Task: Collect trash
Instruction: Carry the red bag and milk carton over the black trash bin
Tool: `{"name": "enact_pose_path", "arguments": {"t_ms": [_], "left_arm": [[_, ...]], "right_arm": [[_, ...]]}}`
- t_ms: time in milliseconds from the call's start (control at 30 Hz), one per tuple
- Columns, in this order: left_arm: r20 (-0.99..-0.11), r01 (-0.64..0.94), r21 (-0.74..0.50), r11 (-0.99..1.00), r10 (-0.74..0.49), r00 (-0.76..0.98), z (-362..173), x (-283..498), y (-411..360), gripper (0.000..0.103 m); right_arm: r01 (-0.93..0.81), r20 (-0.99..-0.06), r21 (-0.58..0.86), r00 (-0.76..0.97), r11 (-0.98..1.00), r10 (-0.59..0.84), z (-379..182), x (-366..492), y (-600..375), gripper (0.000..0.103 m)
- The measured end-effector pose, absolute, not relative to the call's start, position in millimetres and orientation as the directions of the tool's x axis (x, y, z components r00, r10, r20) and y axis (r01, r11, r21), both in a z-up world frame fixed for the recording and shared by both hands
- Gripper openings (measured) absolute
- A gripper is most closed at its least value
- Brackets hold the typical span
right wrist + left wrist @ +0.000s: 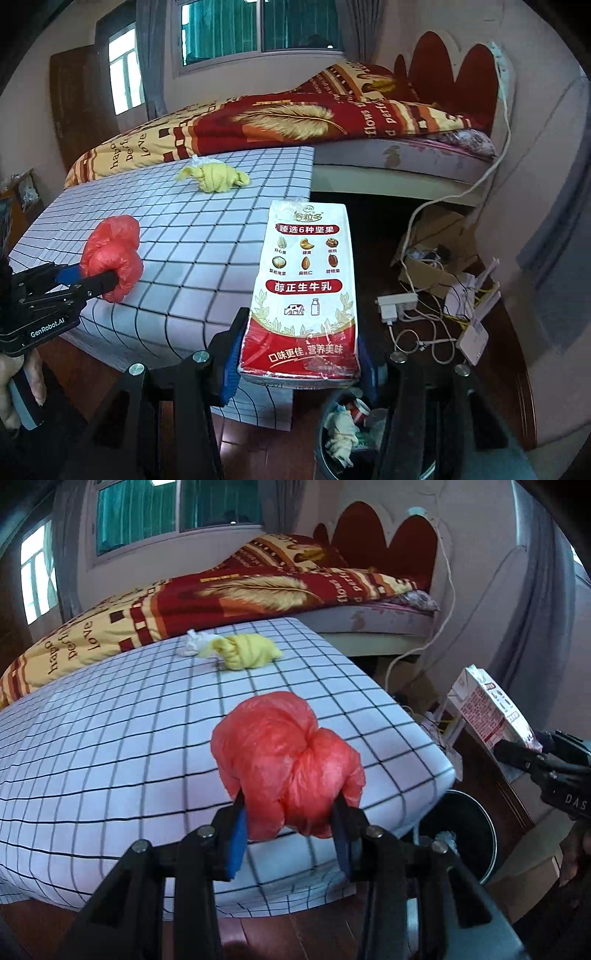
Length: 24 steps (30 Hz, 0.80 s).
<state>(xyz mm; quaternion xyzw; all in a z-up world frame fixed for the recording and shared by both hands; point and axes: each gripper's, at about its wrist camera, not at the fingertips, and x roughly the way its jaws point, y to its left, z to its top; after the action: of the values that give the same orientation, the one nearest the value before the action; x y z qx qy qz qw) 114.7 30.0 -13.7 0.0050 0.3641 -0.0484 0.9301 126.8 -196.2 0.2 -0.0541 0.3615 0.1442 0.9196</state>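
Note:
My left gripper is shut on a crumpled red plastic bag and holds it above the near corner of the checked table; it also shows in the right wrist view. My right gripper is shut on a red and white milk carton, held above a black trash bin with trash inside. The carton and the bin also show in the left wrist view. A yellow knotted cloth and a white crumpled wrapper lie at the table's far edge.
A bed with a red and yellow quilt stands behind the table. To the right, a dark side table holds cables, a power strip, a cardboard box and papers. The floor is dark wood.

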Motion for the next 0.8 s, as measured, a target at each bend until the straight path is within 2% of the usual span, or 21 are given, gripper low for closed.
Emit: {"name": "enact_pose_path", "arguments": {"t_ms": [800], "left_arm": [[-0.700, 0.242, -0.013, 0.970, -0.182, 0.690, -28.8, 110.4, -46.2, 0.041]], "right_arm": [[-0.146, -0.709, 0.026, 0.695, 0.989, 0.121, -39.6, 99.9, -283.1, 0.054]]}}
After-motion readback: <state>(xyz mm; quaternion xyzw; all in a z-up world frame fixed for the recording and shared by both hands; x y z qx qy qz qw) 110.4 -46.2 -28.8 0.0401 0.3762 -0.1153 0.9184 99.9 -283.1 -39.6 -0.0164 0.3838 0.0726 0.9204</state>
